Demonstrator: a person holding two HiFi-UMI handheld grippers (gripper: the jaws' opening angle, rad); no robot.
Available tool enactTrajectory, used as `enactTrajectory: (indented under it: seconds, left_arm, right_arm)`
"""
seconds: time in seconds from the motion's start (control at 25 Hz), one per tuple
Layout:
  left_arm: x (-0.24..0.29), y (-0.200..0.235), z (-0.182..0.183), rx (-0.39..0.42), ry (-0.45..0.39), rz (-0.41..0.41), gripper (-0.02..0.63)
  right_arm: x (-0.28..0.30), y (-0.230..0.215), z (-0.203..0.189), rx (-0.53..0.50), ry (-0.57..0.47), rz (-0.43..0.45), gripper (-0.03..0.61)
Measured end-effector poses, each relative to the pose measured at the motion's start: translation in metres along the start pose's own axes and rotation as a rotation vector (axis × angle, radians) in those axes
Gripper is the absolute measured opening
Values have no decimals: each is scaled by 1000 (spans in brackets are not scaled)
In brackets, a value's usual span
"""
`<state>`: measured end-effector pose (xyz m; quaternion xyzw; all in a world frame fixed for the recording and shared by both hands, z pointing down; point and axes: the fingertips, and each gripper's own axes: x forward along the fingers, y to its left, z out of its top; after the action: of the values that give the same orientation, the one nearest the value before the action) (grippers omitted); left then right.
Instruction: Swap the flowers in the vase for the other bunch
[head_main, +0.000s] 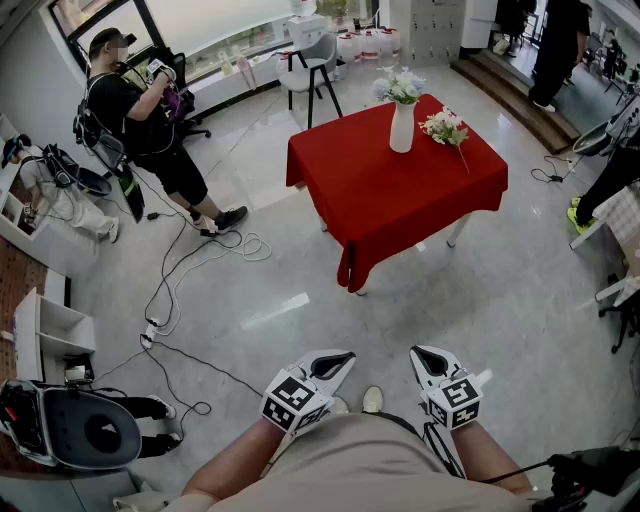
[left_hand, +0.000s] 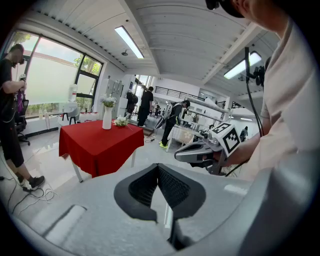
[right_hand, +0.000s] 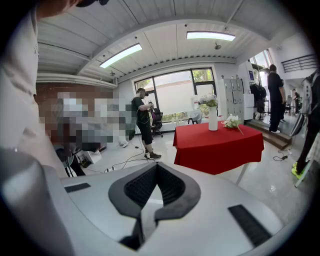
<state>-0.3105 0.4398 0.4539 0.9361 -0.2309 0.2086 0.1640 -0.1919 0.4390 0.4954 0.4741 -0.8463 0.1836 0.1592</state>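
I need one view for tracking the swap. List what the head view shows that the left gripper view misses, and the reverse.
Head view only: the marker cube on the left gripper. Left gripper view only: ceiling lights and that gripper's ribbed pads pressed together. Both: the red table, the white vase of flowers, the loose bunch beside it, the right gripper.

Counter (head_main: 400, 200) far center; vase (head_main: 401, 128) with flowers (head_main: 399, 87) on its far side, loose bunch (head_main: 445, 127) just right of vase. Person (head_main: 150, 120) far left; chair (head_main: 315, 62) behind counter.
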Motion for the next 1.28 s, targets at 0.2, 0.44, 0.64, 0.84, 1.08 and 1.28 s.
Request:
enactTrajectory:
  seconds: [0.2,0.44,0.64,0.84,1.08,1.28]
  left_arm:
    - [16,3,2,29,22,31,8]
    - [38,0,8,37,36,33,8]
    - [52,2,22,38,14,32,8]
    - [71,20,35,27,-3,37,8]
    - [111,55,51,113,0,-22,8]
    - [142,109,91,97,-56,-57,9]
  right_arm:
    - [5,-20,1,1,-10,15,12]
    - [3,-41,-4,24,-3,32,12]
    - [0,-60,-1,7,-11,22,15]
    - [10,-88,3,14,-18,-10,44]
    - [44,-125,17,54,-21,-59,110]
    - [81,-157,52,68,-18,-93,112]
